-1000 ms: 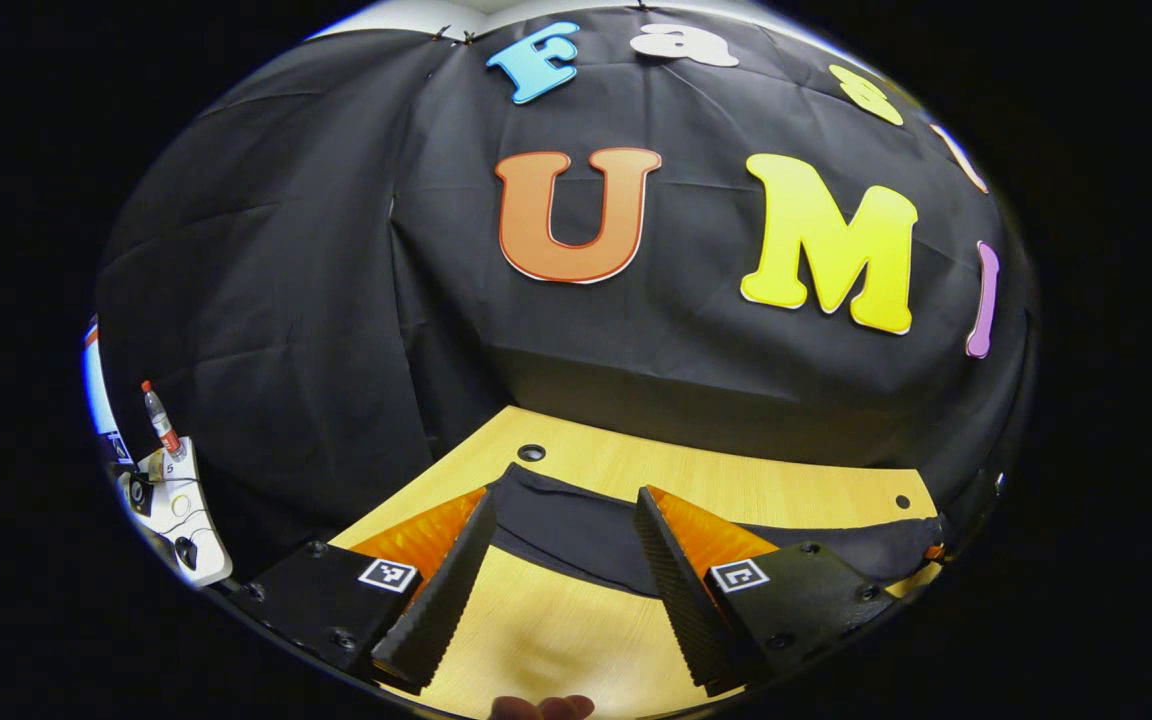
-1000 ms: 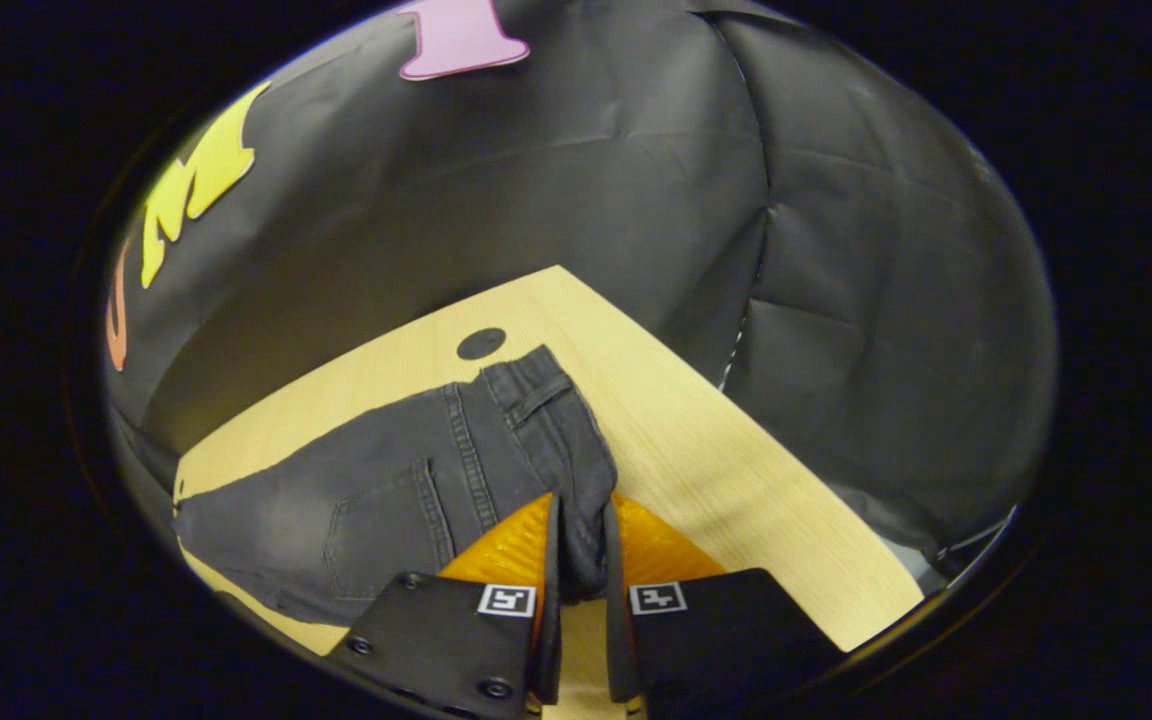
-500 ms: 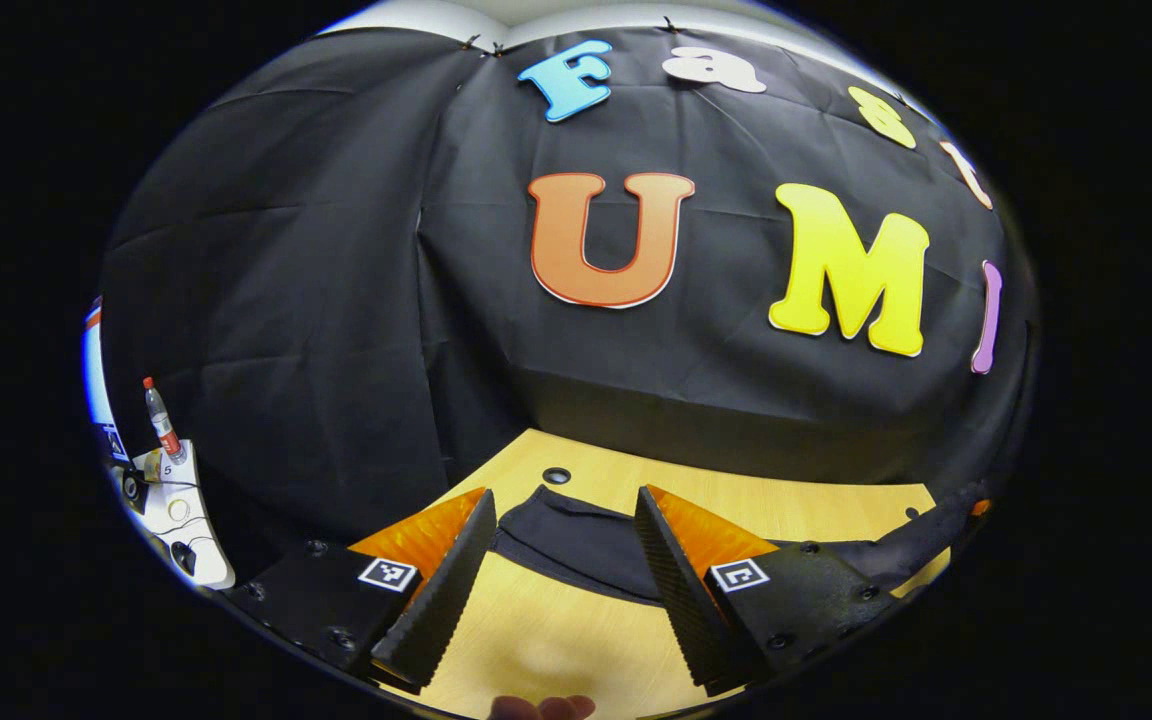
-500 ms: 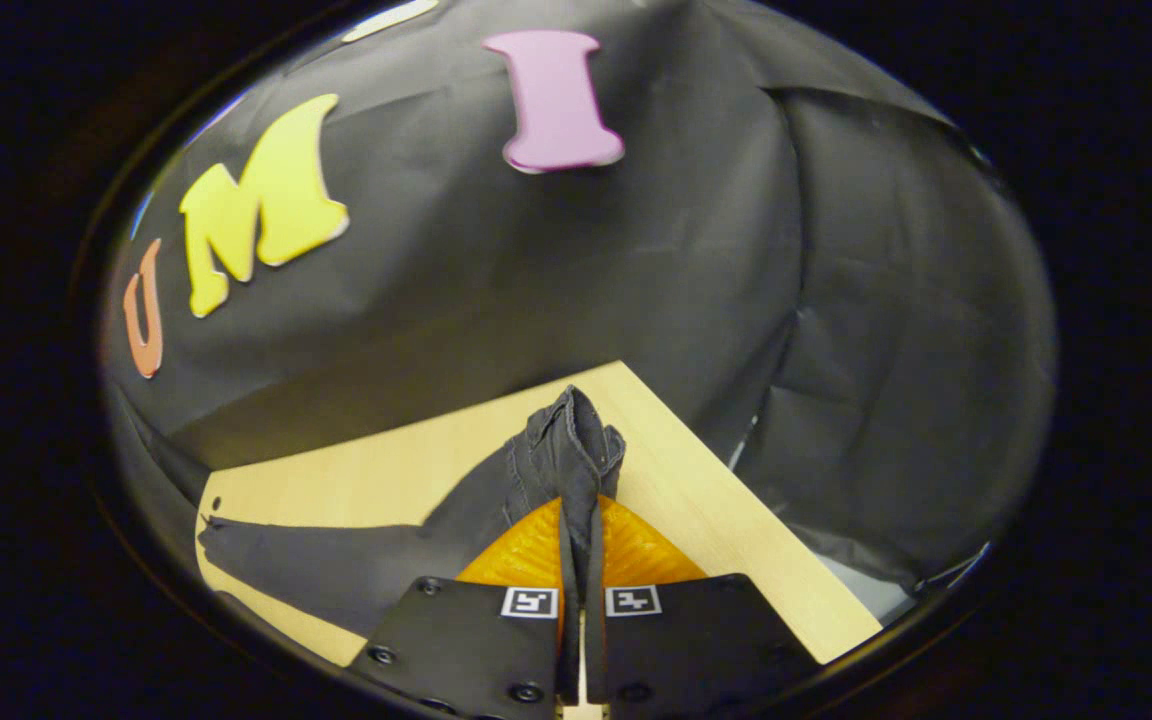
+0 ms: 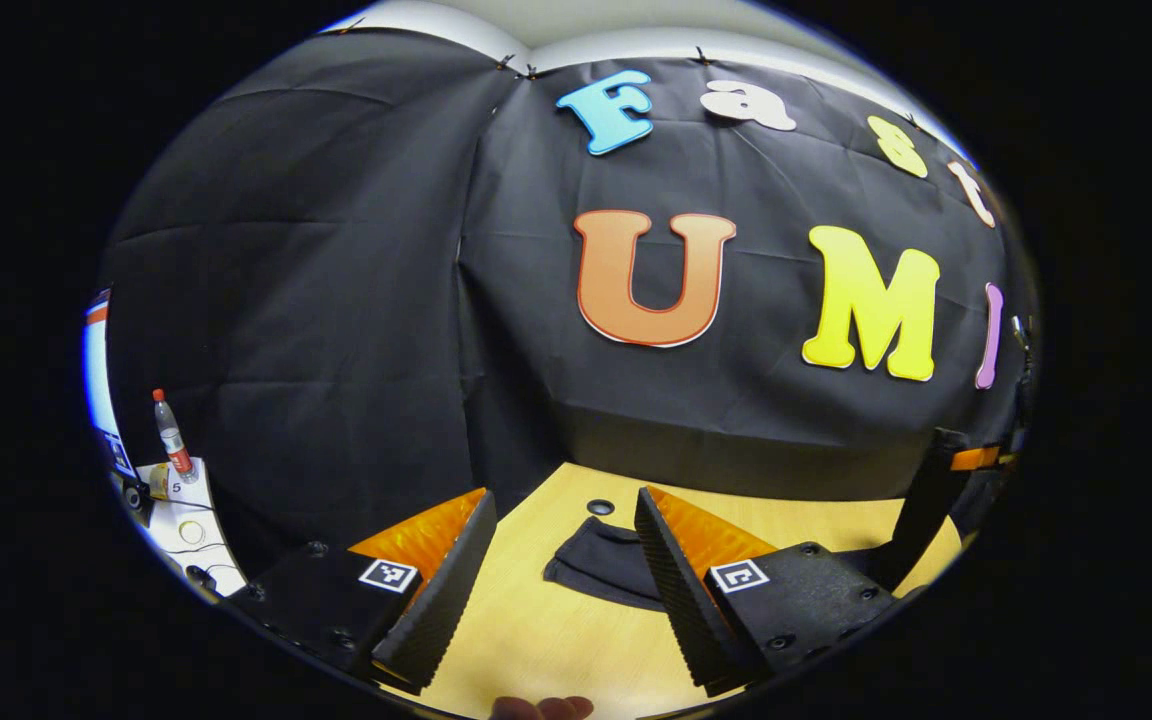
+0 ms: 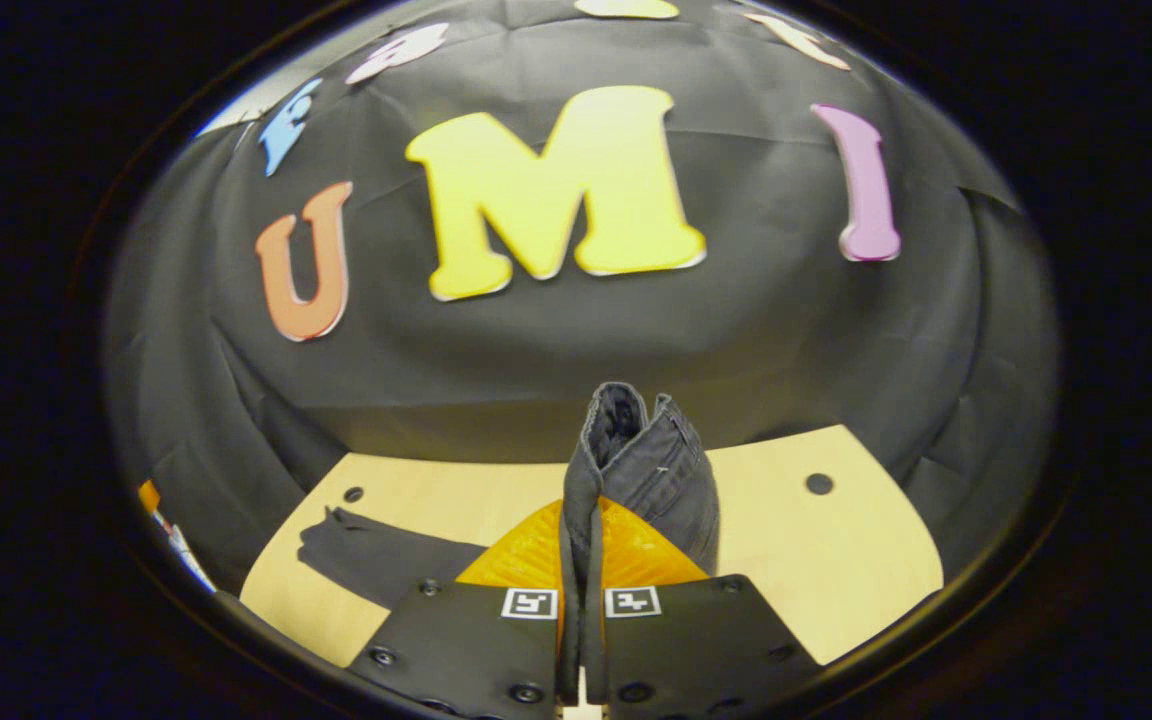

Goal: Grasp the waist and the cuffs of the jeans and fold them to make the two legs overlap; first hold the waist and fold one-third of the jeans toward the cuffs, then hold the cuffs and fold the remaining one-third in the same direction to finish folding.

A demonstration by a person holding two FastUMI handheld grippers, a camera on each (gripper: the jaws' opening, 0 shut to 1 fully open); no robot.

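My right gripper (image 6: 581, 600) is clamped on the waist of the jeans (image 6: 641, 470) — the denim stands bunched straight up between its fingers, low centre of the right gripper view, lifted off the table (image 6: 836, 560). From there the legs trail away to the lower left of that frame, ending at the cuffs (image 6: 336, 535), flat on the wood. So the long axis runs leftward from my right hand, and the fold should travel that way. My left gripper (image 5: 561, 575) hangs with its fingers spread and nothing between them; the cuff end lies just ahead of it, bottom centre of its view — the nearer hand for the cuffs.
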